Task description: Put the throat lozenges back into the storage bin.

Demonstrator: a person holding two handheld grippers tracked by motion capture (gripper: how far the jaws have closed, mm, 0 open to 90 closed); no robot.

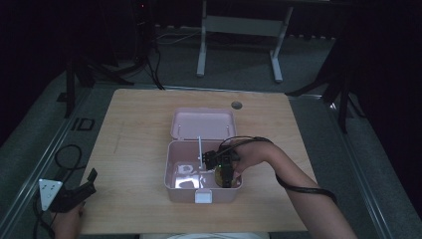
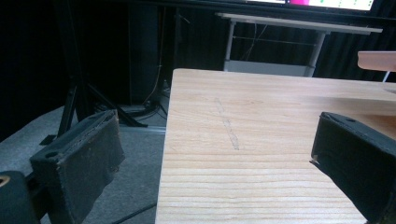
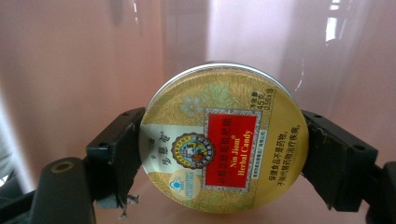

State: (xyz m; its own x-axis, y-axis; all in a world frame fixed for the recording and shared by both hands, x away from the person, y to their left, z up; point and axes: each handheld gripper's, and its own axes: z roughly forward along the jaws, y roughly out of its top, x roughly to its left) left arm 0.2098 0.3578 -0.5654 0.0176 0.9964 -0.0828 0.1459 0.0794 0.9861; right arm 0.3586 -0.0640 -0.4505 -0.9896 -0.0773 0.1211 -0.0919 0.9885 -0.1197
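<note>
The right tongs (image 3: 223, 154) pinch a round gold Nin Jiom Herbal Candy tin (image 3: 223, 145) inside the open pink box (image 1: 171, 172); the left tongs (image 2: 215, 158) are spread above the wooden tabletop's (image 2: 261, 116) left edge.

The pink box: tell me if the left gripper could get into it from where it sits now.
Probably yes. The left gripper rests open at the table's near left corner, with bare wood between it and the pink box. The lid is up. The right gripper, holding the candy tin, crowds the box's right side.
</note>
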